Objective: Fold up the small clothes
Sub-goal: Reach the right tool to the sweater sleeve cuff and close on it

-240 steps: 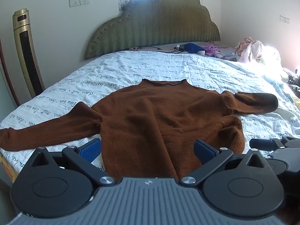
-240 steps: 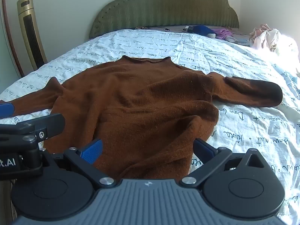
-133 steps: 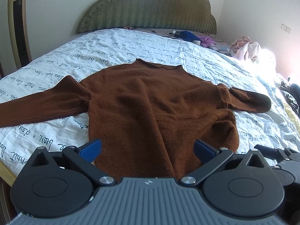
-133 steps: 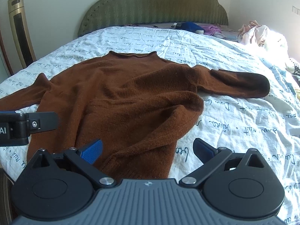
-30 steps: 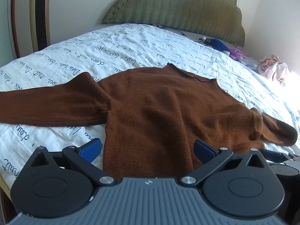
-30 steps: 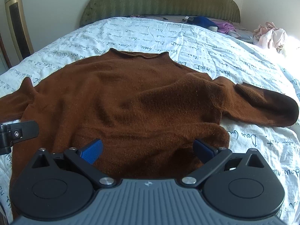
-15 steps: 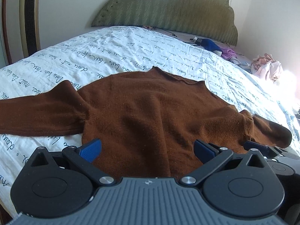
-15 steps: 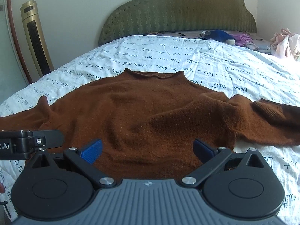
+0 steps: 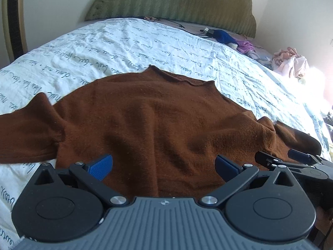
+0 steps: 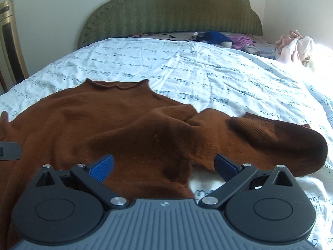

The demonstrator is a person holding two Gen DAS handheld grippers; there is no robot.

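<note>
A brown knit sweater [image 9: 149, 114] lies flat on the bed, collar away from me, and shows in the right wrist view [image 10: 116, 125] too. Its left sleeve [image 9: 22, 133] stretches left. Its right sleeve [image 10: 276, 141] lies bunched and doubled over. My left gripper [image 9: 163, 166] is open and empty over the lower body of the sweater. My right gripper [image 10: 163, 166] is open and empty over the sweater's right side, near the armpit. The right gripper's fingers [image 9: 270, 161] show at the right edge of the left wrist view.
The bed has a white sheet with script print [image 10: 208, 73] and a green headboard [image 10: 170, 12]. Blue and purple clothes [image 10: 224, 38] lie near the pillows and a pink pile [image 10: 295, 48] at the far right. A gold tower fan [image 10: 10, 41] stands left.
Both grippers have moved right and forward over the sweater. The right gripper now sits over the right armpit and bunched sleeve. Both stay open.
</note>
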